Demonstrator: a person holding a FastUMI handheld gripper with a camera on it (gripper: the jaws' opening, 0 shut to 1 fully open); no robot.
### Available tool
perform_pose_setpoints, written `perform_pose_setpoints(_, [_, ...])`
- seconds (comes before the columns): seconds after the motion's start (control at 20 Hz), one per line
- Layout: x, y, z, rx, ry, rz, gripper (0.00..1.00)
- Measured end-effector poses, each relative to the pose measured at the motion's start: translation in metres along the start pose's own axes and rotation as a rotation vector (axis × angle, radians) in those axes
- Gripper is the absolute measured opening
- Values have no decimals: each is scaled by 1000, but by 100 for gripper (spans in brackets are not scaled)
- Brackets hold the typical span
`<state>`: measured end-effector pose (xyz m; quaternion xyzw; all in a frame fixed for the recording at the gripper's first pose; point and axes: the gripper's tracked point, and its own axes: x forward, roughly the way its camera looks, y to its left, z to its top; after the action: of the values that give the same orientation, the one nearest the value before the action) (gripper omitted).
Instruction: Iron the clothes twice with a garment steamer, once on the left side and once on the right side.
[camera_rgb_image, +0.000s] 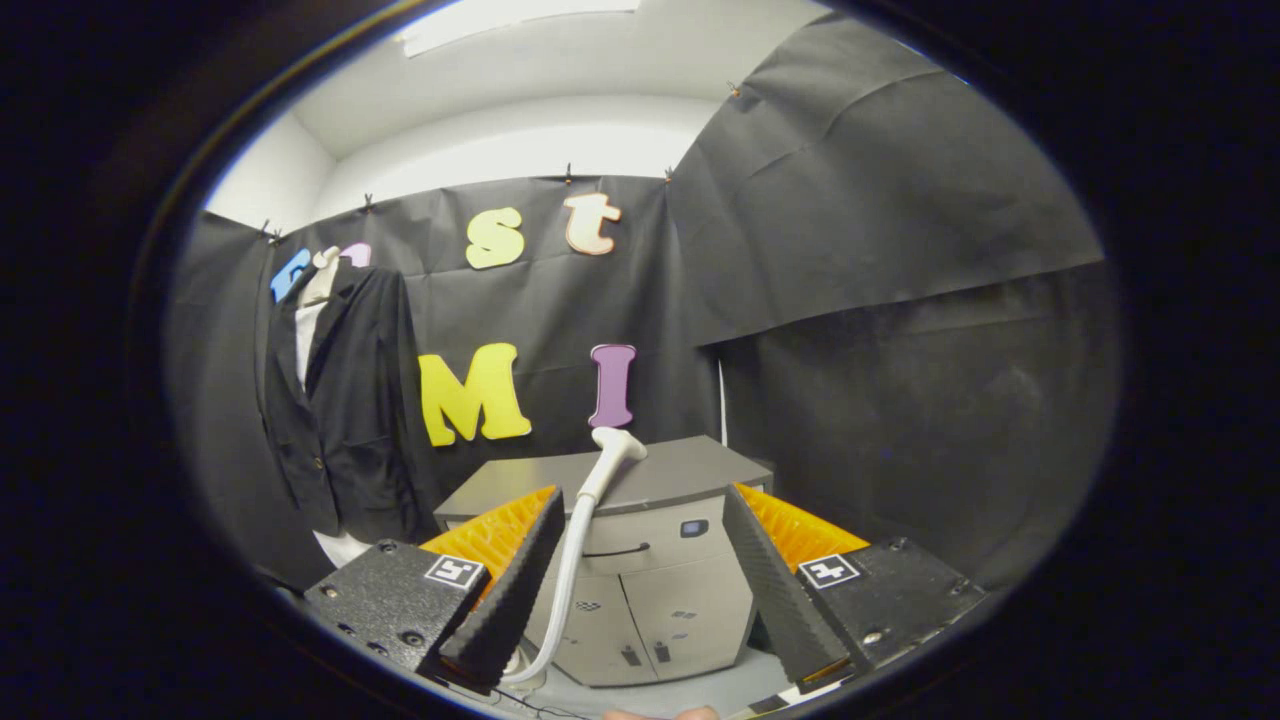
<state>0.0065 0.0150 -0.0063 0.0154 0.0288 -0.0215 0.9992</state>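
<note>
Steamer wand (600, 480), white and slim with a flat head on top, stands upright before a grey cabinet (650, 560). We see it between the fingers of our tongs (640, 600), close to the left finger. Our tongs are wide open, gripping nothing. Dark jacket (345, 420) hangs far left.

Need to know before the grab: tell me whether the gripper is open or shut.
Open. The gripper has its fingers spread wide, with the steamer wand standing upright in the gap, near one finger; neither visibly presses it.
</note>
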Motion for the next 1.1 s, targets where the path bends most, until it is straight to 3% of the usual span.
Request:
perform_pose_setpoints(0.35, [17, 20, 0, 48, 50, -70, 99])
perform_pose_setpoints(0.55, [47, 35, 3, 44, 102, -53, 99])
perform_pose_setpoints(1.1, [240, 52, -7, 113, 348, 50, 99])
